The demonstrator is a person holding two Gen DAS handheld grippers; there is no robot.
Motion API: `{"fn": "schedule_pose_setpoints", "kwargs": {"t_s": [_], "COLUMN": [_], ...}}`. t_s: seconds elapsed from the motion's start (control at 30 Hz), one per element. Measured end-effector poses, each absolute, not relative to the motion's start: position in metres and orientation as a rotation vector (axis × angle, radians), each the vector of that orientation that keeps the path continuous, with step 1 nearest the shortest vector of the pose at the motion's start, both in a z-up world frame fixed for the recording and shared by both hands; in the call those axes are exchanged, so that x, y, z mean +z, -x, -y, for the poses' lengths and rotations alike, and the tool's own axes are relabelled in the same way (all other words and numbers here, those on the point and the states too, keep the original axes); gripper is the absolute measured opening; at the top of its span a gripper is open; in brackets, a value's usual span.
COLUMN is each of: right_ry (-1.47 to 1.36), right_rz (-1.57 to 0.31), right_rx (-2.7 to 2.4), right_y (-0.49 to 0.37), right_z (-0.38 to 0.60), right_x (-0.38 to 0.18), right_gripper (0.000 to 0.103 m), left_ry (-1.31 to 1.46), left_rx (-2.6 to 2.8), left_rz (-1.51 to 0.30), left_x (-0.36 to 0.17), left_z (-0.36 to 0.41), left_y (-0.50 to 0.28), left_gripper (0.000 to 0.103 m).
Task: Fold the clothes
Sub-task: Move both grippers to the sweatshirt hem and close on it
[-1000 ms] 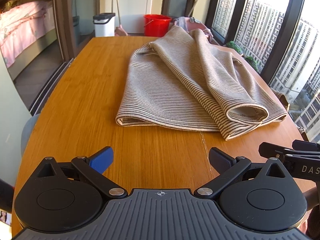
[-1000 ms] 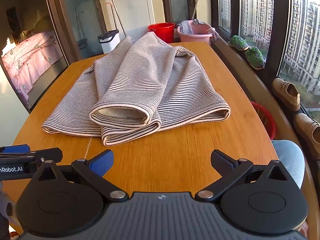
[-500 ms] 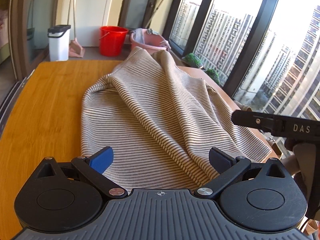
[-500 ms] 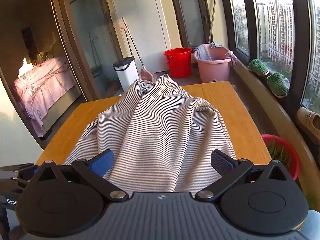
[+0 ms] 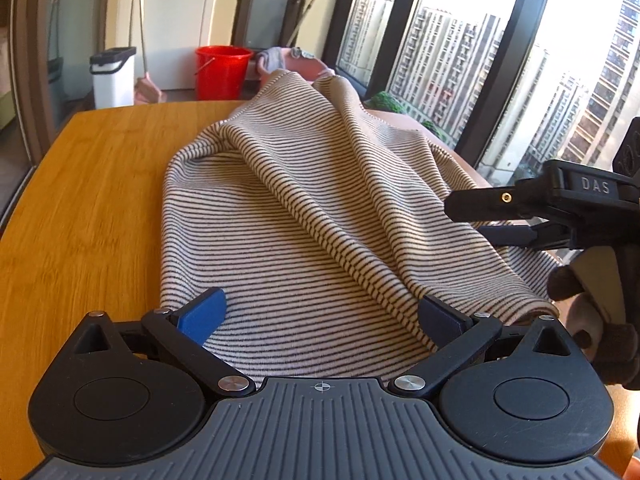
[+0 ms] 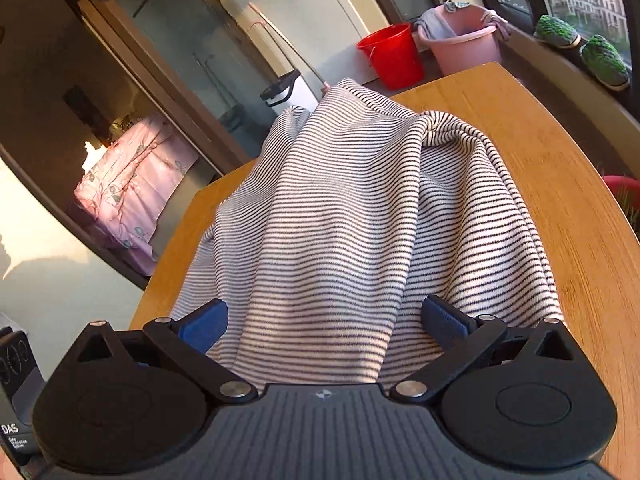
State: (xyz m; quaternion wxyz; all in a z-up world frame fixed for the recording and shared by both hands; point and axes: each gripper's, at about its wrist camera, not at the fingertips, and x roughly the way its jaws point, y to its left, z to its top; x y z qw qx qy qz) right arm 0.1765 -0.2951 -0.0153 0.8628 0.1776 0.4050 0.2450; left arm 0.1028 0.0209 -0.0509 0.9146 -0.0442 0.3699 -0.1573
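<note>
Striped garment [image 5: 304, 216], soft knit w/ thin dark lines on cream, lies bunched in long ridged folds on the counter [image 5: 80, 200], a smooth honey-coloured wood top w/ rounded corners. Its near hem runs right up under both tools.

Left tool [image 5: 320, 316]: fingers spread wide, blue pad at left, darker pad at right, striped cloth filling the gap between them; nothing pinched. Black linkage arms w/ silver rivets, ribbed grey body below.

Right tool [image 6: 324, 318]: also spread wide, cloth draped between the pads and down past the ribbed body; view is tilted. In the left wrist view it shows as a black bar at right, held by a gloved hand [image 5: 592, 300].

Beyond the counter's far end: red bucket [image 5: 222, 72], round plastic; pink basin [image 6: 464, 40] w/ rags over its rim; white bin [image 5: 112, 78], boxy w/ black lid. Two green fuzzy slippers [image 6: 580, 48] sit on the window sill.
</note>
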Motion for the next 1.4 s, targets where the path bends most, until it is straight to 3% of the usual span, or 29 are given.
{"fn": "schedule_pose_setpoints", "kwargs": {"t_s": [0.7,0.93,1.17,1.27,1.37,1.4], "right_ry": [-0.194,-0.109,0.159,0.211,0.282,0.265], "right_rz": [-0.921,-0.722,-0.496,-0.51,-0.607,-0.657], "right_rx": [0.782,0.601,0.41,0.314,0.239,0.252], "right_y": [-0.019,-0.034,-0.113,-0.173,-0.22,-0.225], "right_z": [0.299,0.303,0.225,0.186,0.169,0.175], "right_x": [0.005,0.046,0.073,0.062,0.033,0.024], "right_gripper": [0.103,0.103,0.083,0.066,0.057,0.043], "left_ry": [0.116,0.055,-0.095,-0.131,-0.13,-0.125], "left_rx": [-0.447,-0.374,-0.32,-0.318,-0.297,-0.292], "left_rz": [-0.907,-0.867,-0.762,-0.73,-0.725,-0.725], "left_x": [-0.034,-0.014,0.011,0.012,0.016,0.017], "left_z": [-0.063,-0.064,-0.034,-0.019,-0.019,-0.023], "left_y": [0.001,-0.014,-0.043,-0.055,-0.076,-0.08], "left_gripper": [0.103,0.103,0.103,0.103,0.103,0.103]}}
